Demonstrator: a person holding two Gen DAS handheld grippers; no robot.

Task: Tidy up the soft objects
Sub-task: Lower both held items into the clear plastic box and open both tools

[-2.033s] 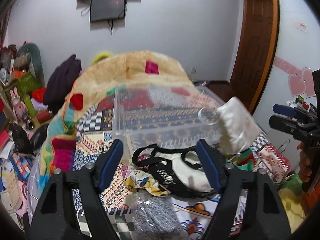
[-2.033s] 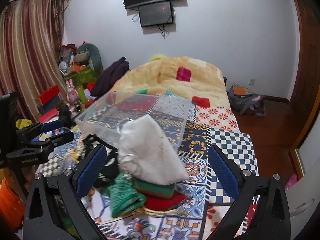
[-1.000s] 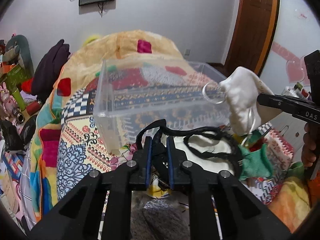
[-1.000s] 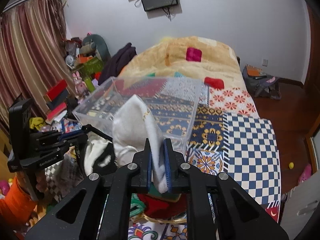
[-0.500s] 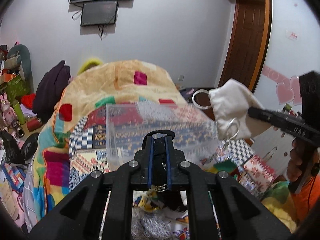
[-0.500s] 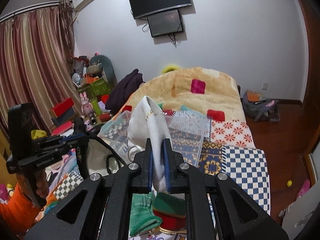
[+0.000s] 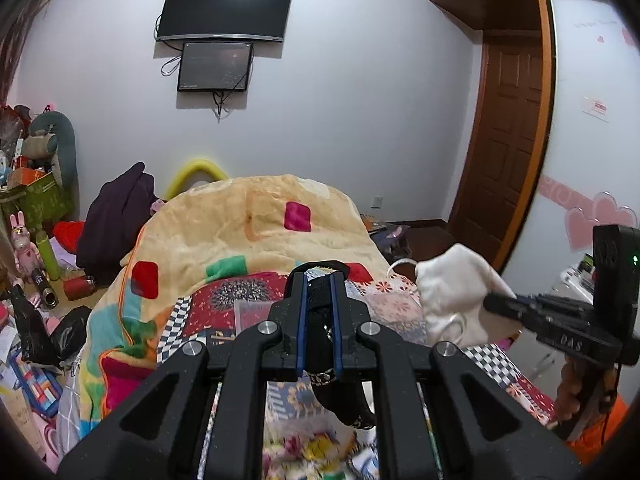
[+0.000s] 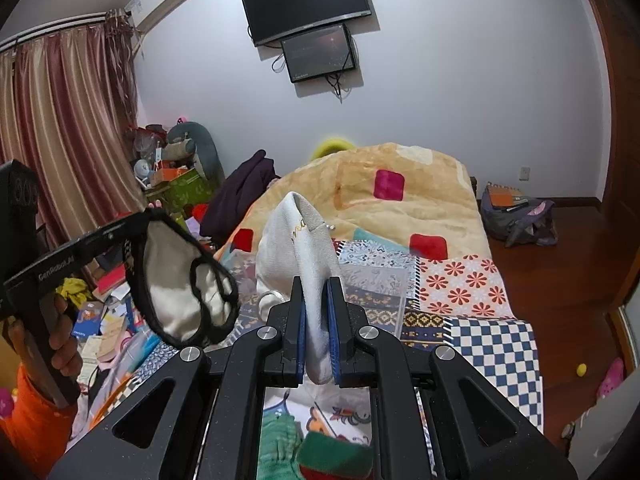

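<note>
My left gripper (image 7: 319,280) is shut on a black-trimmed cream garment (image 7: 320,344) and holds it in the air; in the right wrist view it (image 8: 180,292) hangs from the left gripper (image 8: 138,222). My right gripper (image 8: 317,284) is shut on a white cloth pouch (image 8: 298,248) with metal rings, raised above the bed; in the left wrist view the pouch (image 7: 452,296) hangs at the right gripper (image 7: 490,302). A clear plastic bin (image 8: 376,284) lies on the bed below, mostly hidden by the grippers.
A patchwork quilt (image 8: 472,280) and yellow blanket (image 7: 248,232) cover the bed. Green and red soft items (image 8: 320,452) lie below my right gripper. Toys and clutter (image 7: 32,240) fill the left floor. A backpack (image 8: 516,216) sits on the right floor by a wooden door (image 7: 508,152).
Both grippers, open two seconds ago, closed on the garment and the pouch and lifted them up off the bed. The bin now sits lower in both views.
</note>
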